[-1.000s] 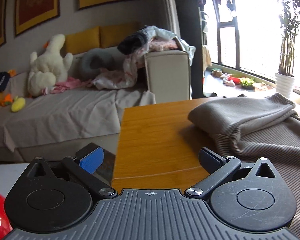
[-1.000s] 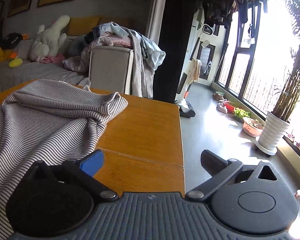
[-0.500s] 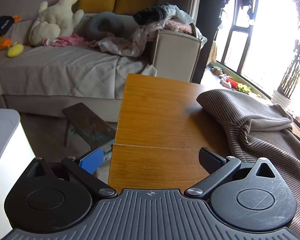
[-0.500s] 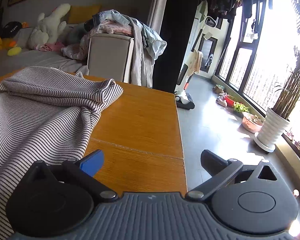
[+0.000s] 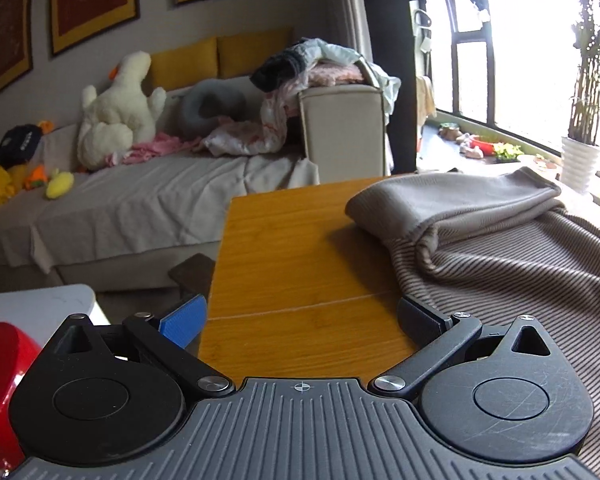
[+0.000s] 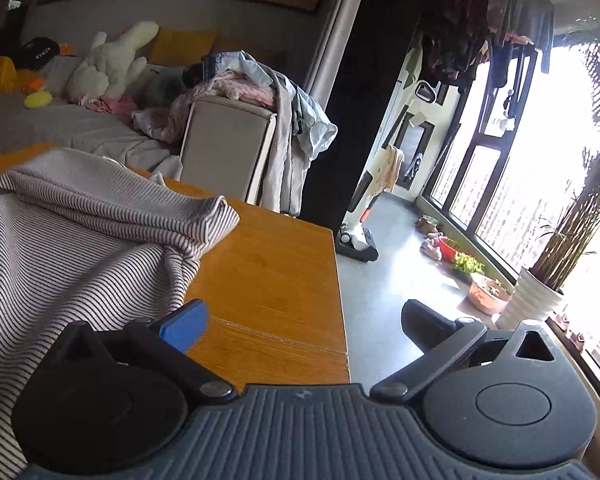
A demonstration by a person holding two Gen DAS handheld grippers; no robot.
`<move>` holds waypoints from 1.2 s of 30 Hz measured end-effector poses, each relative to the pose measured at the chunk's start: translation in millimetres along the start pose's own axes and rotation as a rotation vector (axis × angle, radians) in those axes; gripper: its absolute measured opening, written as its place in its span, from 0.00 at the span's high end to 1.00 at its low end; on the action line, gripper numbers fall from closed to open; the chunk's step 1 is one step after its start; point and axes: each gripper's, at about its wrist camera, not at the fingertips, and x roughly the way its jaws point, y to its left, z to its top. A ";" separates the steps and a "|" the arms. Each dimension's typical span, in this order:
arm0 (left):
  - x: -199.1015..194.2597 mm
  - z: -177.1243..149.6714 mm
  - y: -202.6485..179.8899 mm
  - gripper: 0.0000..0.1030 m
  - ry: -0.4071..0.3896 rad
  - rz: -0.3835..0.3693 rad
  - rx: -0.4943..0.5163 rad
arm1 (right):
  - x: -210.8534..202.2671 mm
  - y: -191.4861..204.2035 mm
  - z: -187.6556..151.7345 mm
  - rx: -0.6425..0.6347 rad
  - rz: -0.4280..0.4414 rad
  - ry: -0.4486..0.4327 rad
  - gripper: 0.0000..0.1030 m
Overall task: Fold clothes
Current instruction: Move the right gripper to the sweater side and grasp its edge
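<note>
Left wrist view: taken low over the left part of the orange wooden table (image 5: 300, 264), faced forward along the fingers toward the grey-covered sofa (image 5: 152, 196) and framed pictures on the wall; table surface seen close. Right wrist view: taken low over the table's right edge (image 6: 284, 280), tilted, faced toward the tall bright window (image 6: 540, 160) and grey floor. Shared by both views: the grey striped knit garment (image 5: 500, 248) (image 6: 80, 240), the sofa with the white plush toy (image 5: 120, 108) (image 6: 108, 64), and the white ribbed plant pot (image 5: 580, 160) (image 6: 536, 300).
</note>
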 end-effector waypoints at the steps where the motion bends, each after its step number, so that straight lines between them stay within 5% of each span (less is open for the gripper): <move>1: 0.0 4.7 -7.5 0.00 0.001 -0.028 0.001 | -8.9 -1.8 4.0 0.041 0.032 -0.033 0.00; 8: 3.4 19.6 -69.3 0.00 0.050 -0.218 0.025 | -52.3 15.4 21.4 0.131 0.270 -0.093 0.03; 9: 3.7 19.0 -76.5 0.00 0.054 -0.231 0.035 | -57.8 19.1 24.2 0.133 0.304 -0.094 0.08; 11: 5.0 18.3 -88.6 0.00 0.058 -0.247 0.054 | -54.3 25.5 30.3 0.160 0.378 -0.054 0.34; 14: 9.4 18.6 -97.1 0.00 0.057 -0.272 0.050 | -40.8 35.9 36.2 0.199 0.451 0.001 0.50; 19: 30.7 18.4 -87.6 0.00 0.090 -0.370 -0.012 | -3.1 58.4 35.4 0.174 0.449 0.097 0.48; 23: 58.3 6.7 -66.2 0.00 0.202 -0.264 -0.058 | 32.0 63.9 14.1 0.161 0.394 0.254 0.48; 28: 63.9 -9.5 -33.1 0.00 0.245 -0.152 -0.081 | 23.7 51.0 22.7 0.135 0.382 0.194 0.45; 32: 50.7 7.5 -31.8 0.00 0.173 -0.202 -0.088 | 17.7 45.1 42.2 0.104 0.368 0.138 0.47; 36: 56.3 41.4 -61.5 0.00 0.081 -0.280 -0.050 | 33.2 30.3 72.9 0.149 0.344 0.088 0.59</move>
